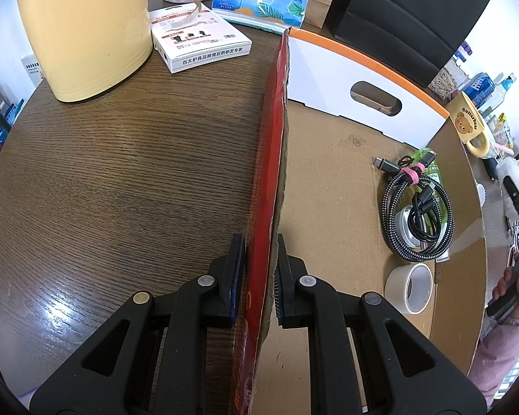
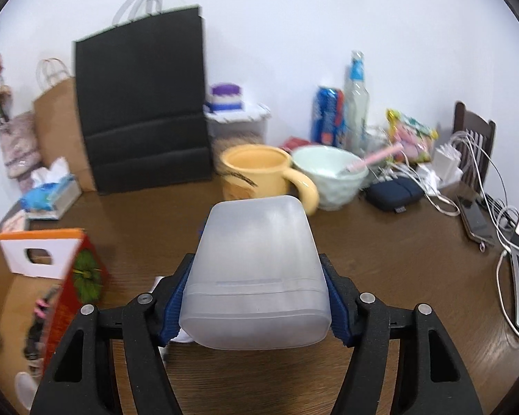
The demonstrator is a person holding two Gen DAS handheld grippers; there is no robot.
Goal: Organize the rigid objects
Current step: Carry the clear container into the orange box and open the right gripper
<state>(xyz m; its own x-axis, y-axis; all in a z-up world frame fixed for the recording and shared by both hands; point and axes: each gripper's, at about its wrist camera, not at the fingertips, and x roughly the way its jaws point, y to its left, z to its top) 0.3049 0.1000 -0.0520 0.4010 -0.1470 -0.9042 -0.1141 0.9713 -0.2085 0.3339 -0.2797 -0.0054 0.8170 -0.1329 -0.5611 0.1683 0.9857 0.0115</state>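
Frosted plastic container [image 2: 256, 276] is riding clamped in the right gripper [image 2: 256, 297] above the table's mid; smooth sides could be slipping out. Left gripper [image 1: 259, 276] is pinching the cardboard box [image 1: 276, 159] wall at the table's left edge—box tipping if jostled.

We have the left gripper [image 1: 259, 276] clamped on the box wall; our right gripper [image 2: 256, 297] clasps a translucent container

A dark wood-grain tabletop [image 1: 121, 180] carries a cardboard box [image 1: 328, 180], a yellow jug [image 1: 86, 31], a white carton [image 1: 197, 39] and a tissue pack [image 1: 259, 5]. Farther along stand a yellow mug [image 2: 259, 176], a pale bowl [image 2: 332, 176], a phone [image 2: 474, 218] and a black bag [image 2: 142, 103].
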